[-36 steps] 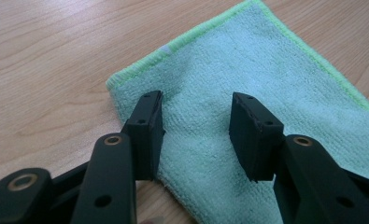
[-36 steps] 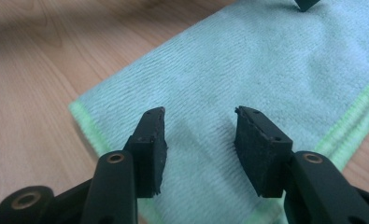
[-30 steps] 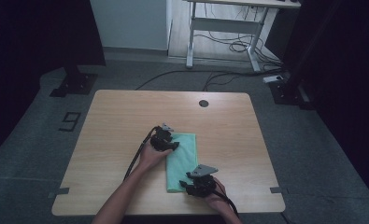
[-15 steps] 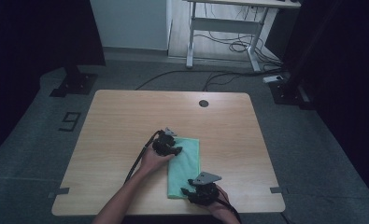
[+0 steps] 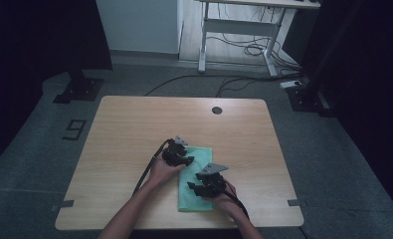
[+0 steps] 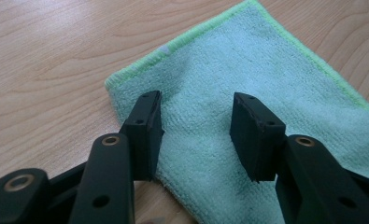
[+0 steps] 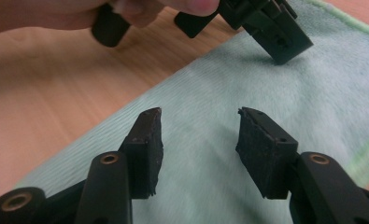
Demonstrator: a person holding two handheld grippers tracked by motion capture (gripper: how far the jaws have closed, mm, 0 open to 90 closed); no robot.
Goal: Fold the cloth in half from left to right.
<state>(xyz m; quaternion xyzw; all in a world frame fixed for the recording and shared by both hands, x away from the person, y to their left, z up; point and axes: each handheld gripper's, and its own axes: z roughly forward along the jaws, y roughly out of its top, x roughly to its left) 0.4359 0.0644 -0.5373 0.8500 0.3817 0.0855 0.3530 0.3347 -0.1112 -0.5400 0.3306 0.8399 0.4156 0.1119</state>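
Observation:
A light green cloth lies folded into a narrow strip on the wooden table, toward its near edge. My left gripper hovers at the cloth's far left part, its jaws open. In the left gripper view the left gripper has its open jaws just above the cloth near a corner, with nothing between them. My right gripper is over the cloth's near half. In the right gripper view the right gripper is open above the cloth, and the left gripper shows farther off.
A round cable hole sits near the table's far edge. Tape marks stick to the near corners. A black cable trails along the left hand. Behind the table stand a desk frame and floor cables.
The right gripper first drew toward the table's near edge, then came back up the picture and slightly left over the cloth. The left gripper and the cloth have stayed put.

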